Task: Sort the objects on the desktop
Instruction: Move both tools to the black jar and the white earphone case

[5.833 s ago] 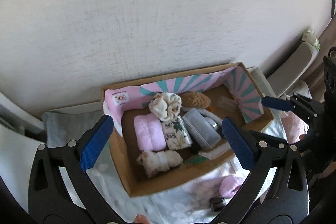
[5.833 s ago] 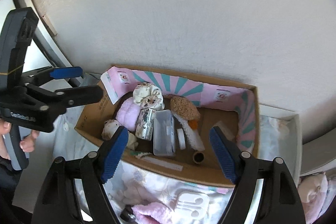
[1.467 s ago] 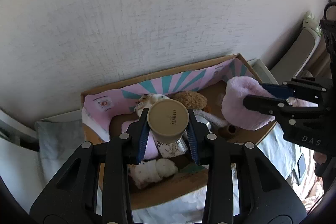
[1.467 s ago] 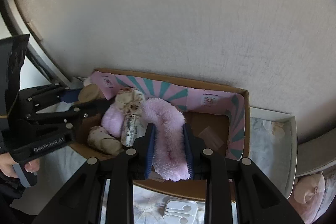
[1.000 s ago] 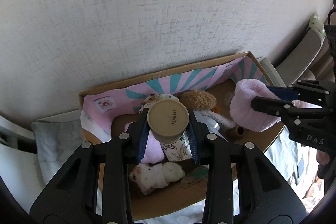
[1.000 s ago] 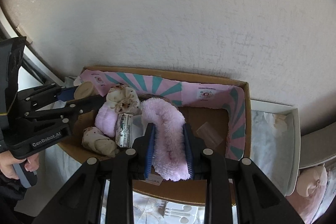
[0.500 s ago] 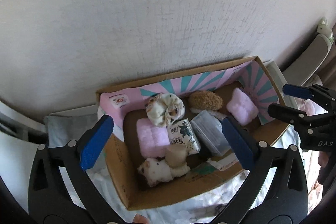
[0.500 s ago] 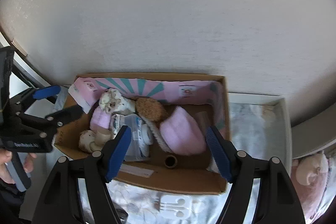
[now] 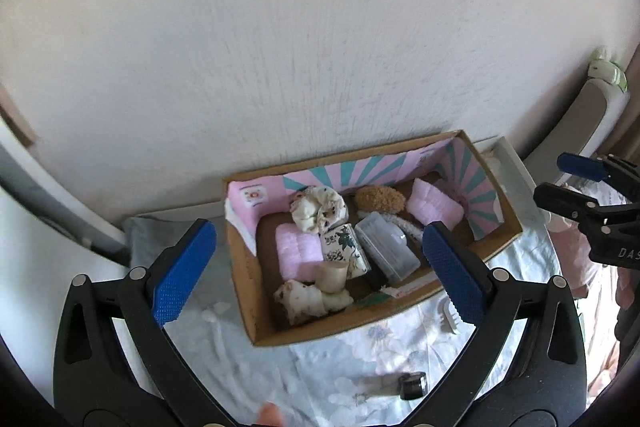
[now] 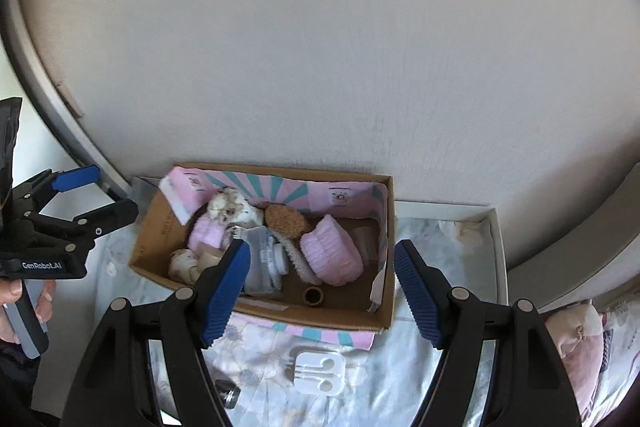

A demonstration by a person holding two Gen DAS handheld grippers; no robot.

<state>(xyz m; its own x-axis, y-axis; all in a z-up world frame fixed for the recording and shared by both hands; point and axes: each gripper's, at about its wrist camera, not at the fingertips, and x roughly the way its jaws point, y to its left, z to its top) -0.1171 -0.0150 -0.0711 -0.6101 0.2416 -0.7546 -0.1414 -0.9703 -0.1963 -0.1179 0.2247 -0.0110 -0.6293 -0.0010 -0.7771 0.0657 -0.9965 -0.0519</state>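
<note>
Both loads are now lying in the cardboard box (image 9: 256,307) rather than in the jaws: the tan tub (image 9: 333,277) that the left gripper (image 9: 316,269) was clamping is resting on its side near the front wall, against the cream plush roll (image 9: 310,301), and the pink fluffy pad (image 10: 332,257) that the right gripper (image 10: 322,291) was squeezing is sitting toward the right end, beside the brown brush (image 10: 286,221). Both sets of jaws have just been opening and are now standing spread with nothing between them, the left wider than the right, and both tools are hanging back above the box, looking down into it.

Outward from the box, things are still waiting on the flowered cloth (image 10: 260,351): a white earphone case (image 10: 320,373) just in front of the box wall and a small dark jar (image 9: 412,385) nearer the cameras.

The box is getting crowded, so anything dropped on the heap at its left end is likely to roll or tip. The tub is round and lying loose, so a nudge could send it rolling. The cloth is wrinkled and could be caught along with a low item such as the flat case.
</note>
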